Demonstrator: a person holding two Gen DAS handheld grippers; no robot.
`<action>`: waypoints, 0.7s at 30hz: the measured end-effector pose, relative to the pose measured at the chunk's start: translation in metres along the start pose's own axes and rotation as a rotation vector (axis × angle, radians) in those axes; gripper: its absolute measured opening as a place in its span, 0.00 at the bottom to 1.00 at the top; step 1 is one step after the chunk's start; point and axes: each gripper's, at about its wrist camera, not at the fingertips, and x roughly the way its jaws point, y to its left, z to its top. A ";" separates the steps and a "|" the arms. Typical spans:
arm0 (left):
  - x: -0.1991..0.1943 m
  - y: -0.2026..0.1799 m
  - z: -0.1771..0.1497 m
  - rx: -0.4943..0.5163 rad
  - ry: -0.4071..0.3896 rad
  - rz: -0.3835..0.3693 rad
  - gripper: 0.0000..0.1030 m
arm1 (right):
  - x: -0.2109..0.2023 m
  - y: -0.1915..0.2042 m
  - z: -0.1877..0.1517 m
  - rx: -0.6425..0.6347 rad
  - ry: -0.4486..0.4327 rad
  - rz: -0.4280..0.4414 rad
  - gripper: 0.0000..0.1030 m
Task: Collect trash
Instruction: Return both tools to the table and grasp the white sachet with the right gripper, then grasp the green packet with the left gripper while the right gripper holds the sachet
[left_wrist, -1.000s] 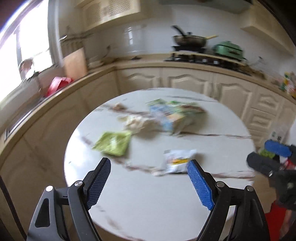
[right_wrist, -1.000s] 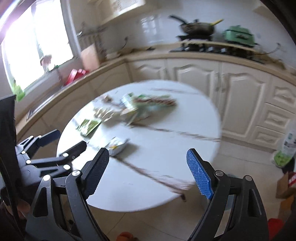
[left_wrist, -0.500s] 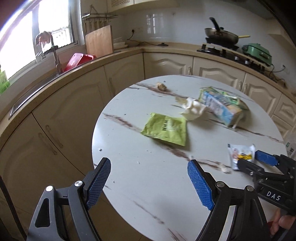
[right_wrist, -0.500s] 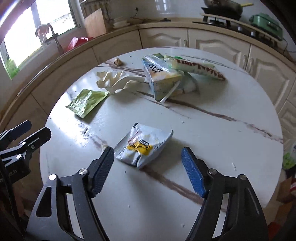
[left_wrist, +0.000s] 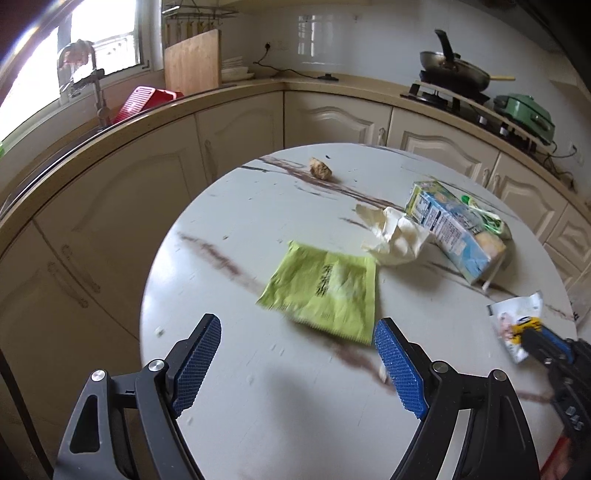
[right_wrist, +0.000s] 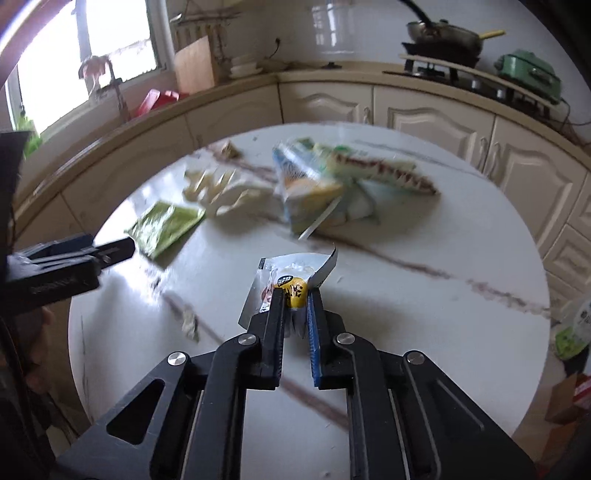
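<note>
Trash on round table (left_wrist: 229, 369).
Right gripper (right_wrist: 295, 299) just closed, pinching white wrapper (right_wrist: 291, 273); left gripper (left_wrist: 295, 363) spread wide near green packet (left_wrist: 325, 291).

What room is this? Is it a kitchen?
Yes, it looks like a home kitchen: a pan sits on a stove, a tap stands by the window, and cabinets run under the counter.
</note>
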 end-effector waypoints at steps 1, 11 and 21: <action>0.009 -0.003 0.005 0.005 0.011 0.007 0.80 | 0.000 -0.002 0.003 0.002 -0.002 0.000 0.11; 0.052 -0.014 0.024 0.048 0.074 -0.019 0.64 | 0.011 -0.019 0.008 0.028 0.014 0.036 0.11; 0.046 -0.016 0.012 0.069 0.048 -0.065 0.13 | 0.012 -0.024 0.005 0.063 0.019 0.069 0.11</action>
